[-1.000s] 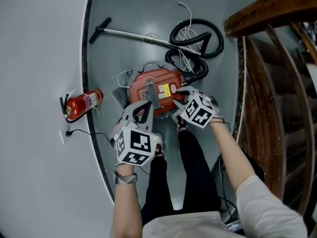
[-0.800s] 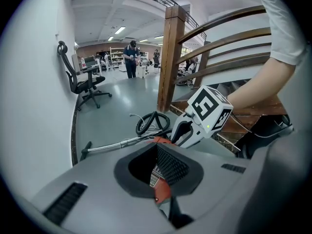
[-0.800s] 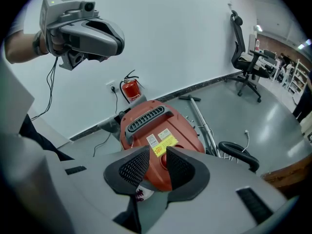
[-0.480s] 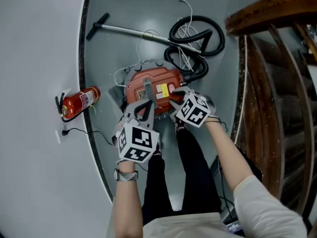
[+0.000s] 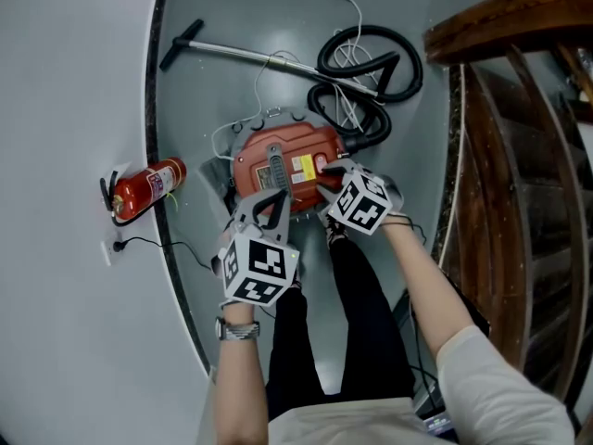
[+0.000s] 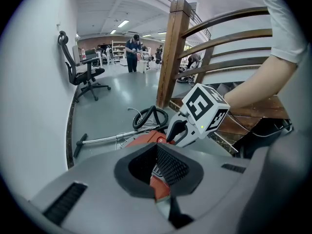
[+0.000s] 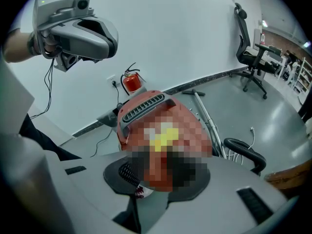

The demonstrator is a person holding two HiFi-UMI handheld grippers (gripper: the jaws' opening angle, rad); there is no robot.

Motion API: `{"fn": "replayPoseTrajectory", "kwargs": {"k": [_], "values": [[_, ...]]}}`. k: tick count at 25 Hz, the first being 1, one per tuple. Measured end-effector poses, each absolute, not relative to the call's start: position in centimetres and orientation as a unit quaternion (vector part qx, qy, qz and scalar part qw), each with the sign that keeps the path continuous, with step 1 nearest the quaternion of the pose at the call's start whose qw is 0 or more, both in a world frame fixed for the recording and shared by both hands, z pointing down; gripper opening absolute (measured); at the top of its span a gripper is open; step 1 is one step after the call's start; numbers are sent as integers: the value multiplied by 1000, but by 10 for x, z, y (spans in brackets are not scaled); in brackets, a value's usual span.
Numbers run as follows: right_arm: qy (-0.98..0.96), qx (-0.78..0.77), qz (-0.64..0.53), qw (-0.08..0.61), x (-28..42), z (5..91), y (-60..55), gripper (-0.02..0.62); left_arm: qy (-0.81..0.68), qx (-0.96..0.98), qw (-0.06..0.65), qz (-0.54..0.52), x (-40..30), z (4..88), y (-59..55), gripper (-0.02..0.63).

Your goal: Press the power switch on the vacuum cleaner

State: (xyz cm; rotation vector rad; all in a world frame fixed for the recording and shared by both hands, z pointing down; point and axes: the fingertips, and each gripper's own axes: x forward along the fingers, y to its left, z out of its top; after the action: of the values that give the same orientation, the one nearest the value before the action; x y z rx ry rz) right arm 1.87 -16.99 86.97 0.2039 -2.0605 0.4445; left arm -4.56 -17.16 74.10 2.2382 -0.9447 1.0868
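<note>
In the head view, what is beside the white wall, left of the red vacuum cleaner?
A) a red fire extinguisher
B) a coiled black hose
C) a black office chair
A: the red cylindrical fire extinguisher stands by the white wall, left of the red domed vacuum cleaner.

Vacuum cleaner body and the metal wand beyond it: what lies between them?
In the head view, a thin white cord loops over grey floor between the vacuum cleaner and the metal wand.
</note>
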Motion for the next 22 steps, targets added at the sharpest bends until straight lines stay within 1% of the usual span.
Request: {"fn": "replayPoseTrajectory", "kwargs": {"k": [6,22], "values": [[-843,70,170,506,20,877,-164,114,-346,815,240,398,-47,744,-171,2],[-841,63,142,519,18,878,-169,117,-341,817,244,396,-41,750,-174,2]]}}
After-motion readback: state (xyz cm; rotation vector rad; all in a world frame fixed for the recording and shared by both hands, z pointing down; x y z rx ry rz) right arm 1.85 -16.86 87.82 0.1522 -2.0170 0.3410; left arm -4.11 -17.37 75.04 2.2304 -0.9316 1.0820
